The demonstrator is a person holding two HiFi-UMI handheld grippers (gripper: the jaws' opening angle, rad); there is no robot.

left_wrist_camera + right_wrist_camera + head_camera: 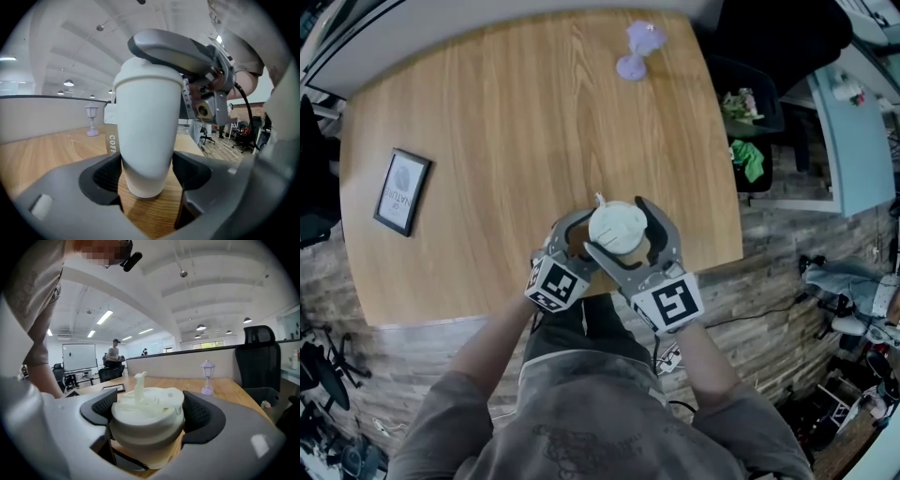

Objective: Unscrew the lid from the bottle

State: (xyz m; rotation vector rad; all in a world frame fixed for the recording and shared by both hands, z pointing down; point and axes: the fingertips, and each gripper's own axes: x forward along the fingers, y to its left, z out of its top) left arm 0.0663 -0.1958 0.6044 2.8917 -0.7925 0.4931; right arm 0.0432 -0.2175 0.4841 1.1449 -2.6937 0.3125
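Overhead, we count one white bottle [623, 246] with one lid [614, 223], two claws, one framed picture [403, 190] and one lilac lamp figurine [637, 49] on the wooden counter [487, 122]. The bottle stands upright at the counter's near edge, its long axis vertical and the lid on top, so its contents are hidden. The left claw [579, 234] and right claw [617, 225] meet around it.

Next, in the left gripper view, the left claw pinches the bottle's lower body, pads pressed on both sides, and the base rests on the wood. One strap [111, 138] lettered "COFF" hangs beside it.

Lastly, in the right gripper view, the right claw stands spread around the lid, its pads just beside the rim.
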